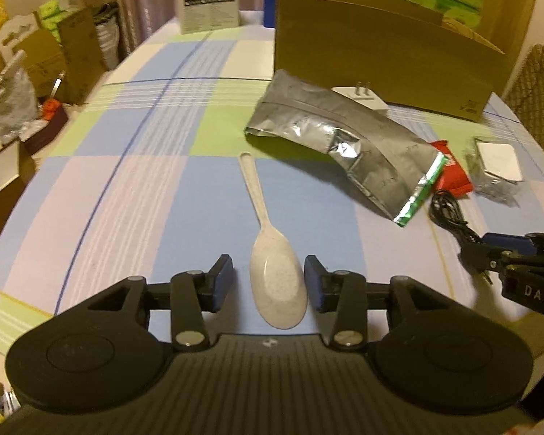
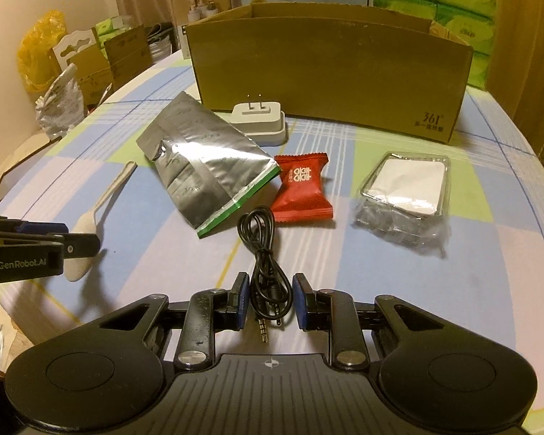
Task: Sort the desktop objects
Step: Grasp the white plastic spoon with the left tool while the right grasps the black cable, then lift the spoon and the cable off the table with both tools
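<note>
A: Far left, the spoon (image 1: 277, 282) lies on the checked cloth (image 1: 127, 188) with its bowl near and its handle pointing away. The left gripper (image 1: 268, 282) straddles that bowl. Its jaws stand a little wider than the bowl; the right pad (image 1: 313, 286) sits just beside the rim and the left pad is clear, so nothing is held.

B: The bowl is probably the target because it is the widest part and lies flat, so the pads can close on its edges.

A: Next right, the foil pouch (image 2: 203, 166) lies flat, with the white plug (image 2: 259, 119) behind it against the box (image 2: 330, 72).

B: The box is open on top at the far side, likely where sorted things go.

A: Nearer, the coiled black cable (image 2: 263, 253) runs toward the right gripper (image 2: 271, 301). Its narrowly parted jaws flank the cable's near end, the plug tips lying between them; whether the pads touch cannot be told.

B: That bundled end gives the most to pinch.

A: Further right lie the red sachet (image 2: 303, 188) and the clear packet (image 2: 406, 195), untouched.
</note>
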### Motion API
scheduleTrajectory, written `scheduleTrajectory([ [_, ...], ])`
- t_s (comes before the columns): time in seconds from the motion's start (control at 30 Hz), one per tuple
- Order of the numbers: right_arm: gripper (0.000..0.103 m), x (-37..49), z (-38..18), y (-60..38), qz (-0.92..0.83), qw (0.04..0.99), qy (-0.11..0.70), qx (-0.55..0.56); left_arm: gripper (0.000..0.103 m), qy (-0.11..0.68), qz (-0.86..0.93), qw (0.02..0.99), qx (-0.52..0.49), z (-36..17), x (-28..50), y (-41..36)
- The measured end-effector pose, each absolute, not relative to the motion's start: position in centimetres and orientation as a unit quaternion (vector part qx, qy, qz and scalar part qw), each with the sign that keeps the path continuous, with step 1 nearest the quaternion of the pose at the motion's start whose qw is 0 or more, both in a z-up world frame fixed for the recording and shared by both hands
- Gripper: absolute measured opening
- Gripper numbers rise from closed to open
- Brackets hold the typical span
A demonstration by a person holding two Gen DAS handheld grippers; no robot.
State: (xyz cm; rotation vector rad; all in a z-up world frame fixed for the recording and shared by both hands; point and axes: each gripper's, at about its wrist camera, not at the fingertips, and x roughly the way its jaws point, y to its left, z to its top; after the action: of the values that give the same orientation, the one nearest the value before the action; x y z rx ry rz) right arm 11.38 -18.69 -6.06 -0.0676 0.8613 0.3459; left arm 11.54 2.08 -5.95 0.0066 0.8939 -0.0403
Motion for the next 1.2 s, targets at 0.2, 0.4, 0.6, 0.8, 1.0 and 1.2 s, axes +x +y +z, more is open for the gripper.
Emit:
scheduleTrajectory([
  [0.2, 0.022, 11.5, -6.2, -18.8, 0.165, 0.897, 0.408, -0.039, 0.038, 0.419, -0.003, 0.908, -0.002, -6.4, 11.7, 1.5],
  [0.4, 0.023, 11.8, -6.3, -18.8, 0.163, 0.9, 0.403, -0.038, 0.037, 0.412, 0.005, 0.911, 0.001, -6.9, 11.9, 1.5],
  [0.6, 0.024, 12.0, -6.3, -18.7, 0.162, 0.901, 0.399, -0.042, 0.037, 0.403, 0.007, 0.915, 0.007, -7.0, 11.6, 1.5],
  [0.8, 0.03, 12.1, -6.4, -18.7, 0.158, 0.903, 0.397, -0.046, 0.028, 0.394, -0.003, 0.919, 0.024, -7.1, 11.5, 1.0],
  [1.0, 0.04, 12.4, -6.4, -18.8, 0.16, 0.904, 0.394, -0.049, 0.027, 0.394, -0.01, 0.919, 0.023, -7.0, 11.1, 1.2],
  [1.2, 0.04, 13.2, -6.6, -18.2, 0.171, 0.903, 0.389, -0.064, 0.027, 0.392, -0.016, 0.92, 0.015, -6.8, 10.5, 1.2],
])
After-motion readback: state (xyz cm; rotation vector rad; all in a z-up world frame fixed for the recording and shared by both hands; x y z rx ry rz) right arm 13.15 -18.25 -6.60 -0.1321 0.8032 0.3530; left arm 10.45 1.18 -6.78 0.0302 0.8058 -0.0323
